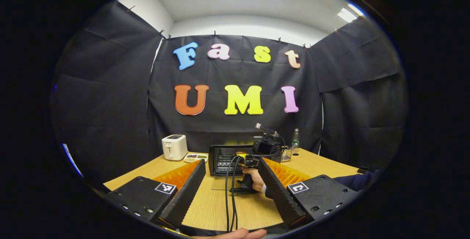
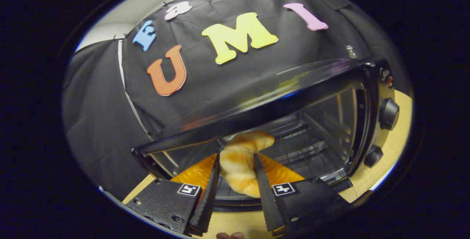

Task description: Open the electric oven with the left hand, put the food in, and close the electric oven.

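Two grippers: right gripper [image 2: 237,180] pinches the croissant [image 2: 240,162] at the open electric oven [image 2: 330,121] mouth; left gripper [image 1: 229,191] spread, well back. Advise sliding far onto the rack [image 2: 297,147], level, before releasing.

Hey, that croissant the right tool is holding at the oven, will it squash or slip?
The croissant, pinched between both fingers, looks soft and flaky, so it probably dents easily. It seems light for its size. Its curved shape may pivot rather than slip.
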Action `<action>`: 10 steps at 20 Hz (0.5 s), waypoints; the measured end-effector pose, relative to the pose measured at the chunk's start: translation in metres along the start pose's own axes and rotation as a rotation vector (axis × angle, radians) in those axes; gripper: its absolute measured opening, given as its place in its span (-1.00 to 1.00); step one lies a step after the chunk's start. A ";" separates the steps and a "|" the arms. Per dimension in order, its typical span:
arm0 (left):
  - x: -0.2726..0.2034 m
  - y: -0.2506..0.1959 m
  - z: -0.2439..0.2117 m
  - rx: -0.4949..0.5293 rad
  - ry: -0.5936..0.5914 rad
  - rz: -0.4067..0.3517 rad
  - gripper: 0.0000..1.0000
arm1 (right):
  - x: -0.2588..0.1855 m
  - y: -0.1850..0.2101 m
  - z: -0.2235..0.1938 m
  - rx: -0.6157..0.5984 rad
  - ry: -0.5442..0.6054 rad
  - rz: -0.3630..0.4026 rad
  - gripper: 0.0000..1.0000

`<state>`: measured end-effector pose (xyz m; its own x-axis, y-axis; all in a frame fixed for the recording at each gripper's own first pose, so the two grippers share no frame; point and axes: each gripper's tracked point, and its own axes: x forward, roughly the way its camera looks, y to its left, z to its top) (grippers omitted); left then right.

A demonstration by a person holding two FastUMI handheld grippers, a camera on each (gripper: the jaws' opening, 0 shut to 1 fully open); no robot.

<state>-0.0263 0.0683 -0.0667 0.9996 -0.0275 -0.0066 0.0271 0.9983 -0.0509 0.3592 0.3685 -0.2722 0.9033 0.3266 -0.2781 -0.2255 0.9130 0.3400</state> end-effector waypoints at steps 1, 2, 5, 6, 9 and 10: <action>0.002 0.005 -0.005 0.005 0.013 0.019 0.89 | 0.006 0.000 0.005 -0.009 -0.006 -0.004 0.15; 0.004 0.006 -0.008 0.011 0.022 0.026 0.89 | 0.011 0.001 0.006 -0.013 0.005 -0.003 0.15; 0.008 0.004 -0.012 0.025 0.039 0.034 0.89 | 0.019 -0.002 0.001 -0.009 0.046 -0.028 0.17; 0.008 0.002 -0.013 0.026 0.039 0.033 0.89 | 0.017 -0.003 0.000 -0.014 0.047 -0.041 0.15; 0.009 0.003 -0.013 0.026 0.038 0.035 0.89 | 0.004 -0.016 0.022 -0.022 -0.033 -0.093 0.43; 0.010 0.002 -0.013 0.026 0.039 0.036 0.89 | 0.003 -0.011 0.023 -0.022 -0.038 -0.079 0.80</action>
<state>-0.0167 0.0696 -0.0802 0.9989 0.0068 -0.0465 -0.0080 0.9997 -0.0244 0.3724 0.3542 -0.2563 0.9317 0.2439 -0.2691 -0.1603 0.9410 0.2979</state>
